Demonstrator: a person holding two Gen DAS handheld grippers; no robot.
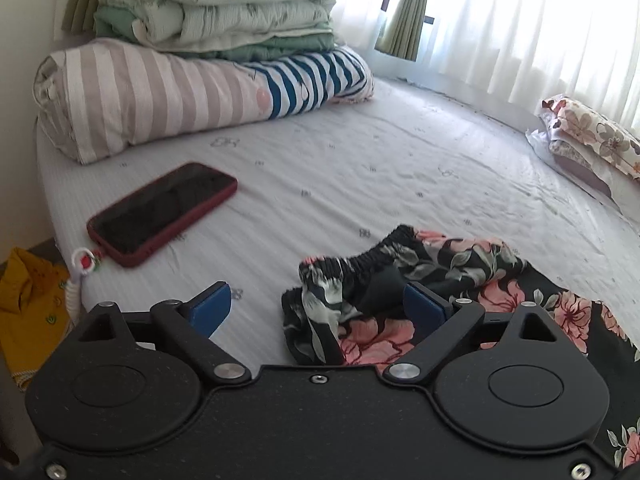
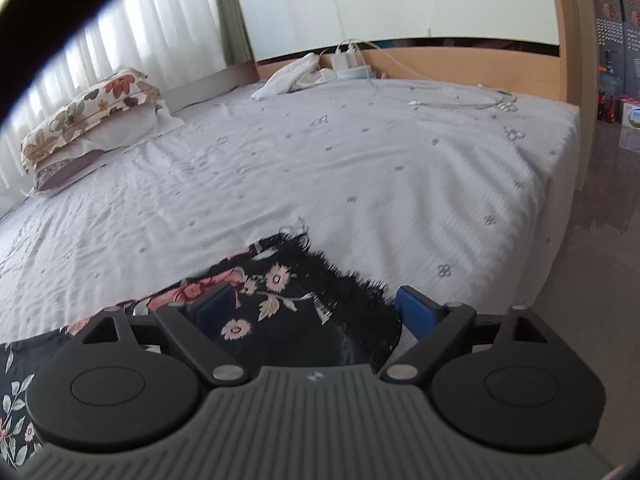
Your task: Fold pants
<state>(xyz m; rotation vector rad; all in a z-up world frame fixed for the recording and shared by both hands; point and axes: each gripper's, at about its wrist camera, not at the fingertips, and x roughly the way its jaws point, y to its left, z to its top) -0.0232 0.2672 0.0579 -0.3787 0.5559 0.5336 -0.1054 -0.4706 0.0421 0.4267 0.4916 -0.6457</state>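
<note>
Where the bed's near edge is seen: the floral pants (image 1: 400, 280) are laid crumpled on the bed sheet (image 1: 360, 160).
Pants fabric: black cloth printed with pink flowers and grey-green leaves is shown; a gathered elastic waistband (image 1: 360, 258) is turned toward the left wrist view, and a frayed black edge (image 2: 340, 280) toward the right wrist view.
Left hand-held gripper (image 1: 318, 306): it is held released, its blue pads spread wide; the waistband end is bunched between them, with the right pad touching or just over the cloth and the left pad above bare sheet.
Right hand-held gripper (image 2: 316, 310): it is likewise held released, with the frayed end of the pants lying between the spread pads.
Phone (image 1: 162, 212): a dark-screened phone in a red case is laid face up on the sheet, left of the pants and well apart from them.
Bedding pile (image 1: 200, 40): folded green quilts are stacked on striped rolled bedding at the far left.
Floral pillows (image 2: 88, 120): these are stacked by the white curtains (image 1: 520, 20).
Charger and cables (image 2: 400, 80): these are seen near the wooden headboard (image 2: 460, 64).
</note>
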